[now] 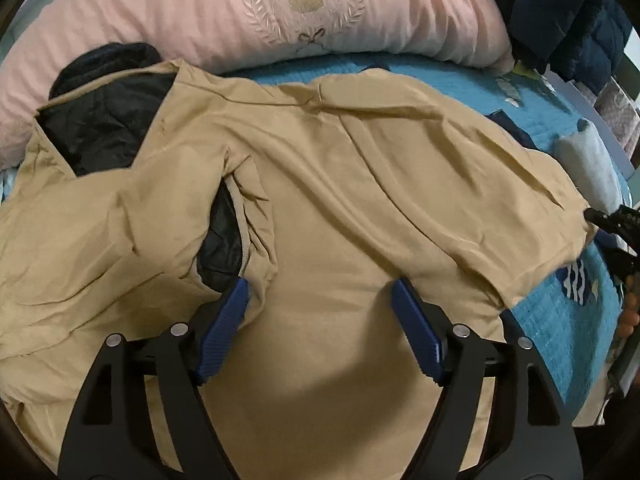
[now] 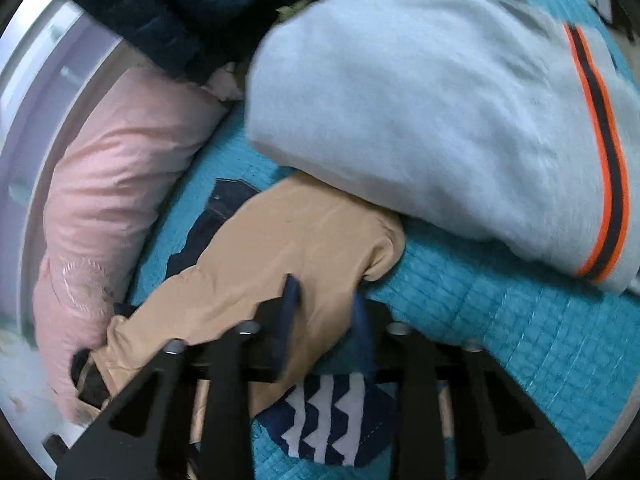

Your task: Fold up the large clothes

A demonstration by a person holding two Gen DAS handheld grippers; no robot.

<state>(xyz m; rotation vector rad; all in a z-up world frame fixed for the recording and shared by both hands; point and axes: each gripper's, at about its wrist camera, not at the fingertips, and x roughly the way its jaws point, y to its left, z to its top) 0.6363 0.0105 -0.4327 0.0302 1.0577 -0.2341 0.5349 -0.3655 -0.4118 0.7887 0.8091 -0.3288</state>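
Your tan jacket [image 1: 320, 168] lies spread across the bed [image 1: 560, 320], its long axis running side to side in the left wrist view, with the dark lining showing at the collar end on the left and one sleeve [image 2: 288, 240] stretched out to the right. That sleeve is what the next fold likely turns on: its cuff end lies directly ahead of your right claw [image 2: 324, 300], and the sleeve fabric passes between the two blue pads. The pads stand narrowly apart, and through the blur you cannot tell whether they are pinching the cloth or only straddling it. Your left claw [image 1: 320, 292] hangs released over the middle of the jacket body, its jaws wide, holding nothing, with the left pad close to the zipper edge where the lining peeks out. So the right hand is the nearer one to the sleeve, and the left is placed over the torso. The bed wears a quilted teal cover, soft and yielding. A pink pillow [image 1: 200, 12] runs along the far side, a grey garment [image 2: 420, 120] with an orange stripe crowds the sleeve's cuff, and dark clothes [image 1: 560, 20] hang beyond.
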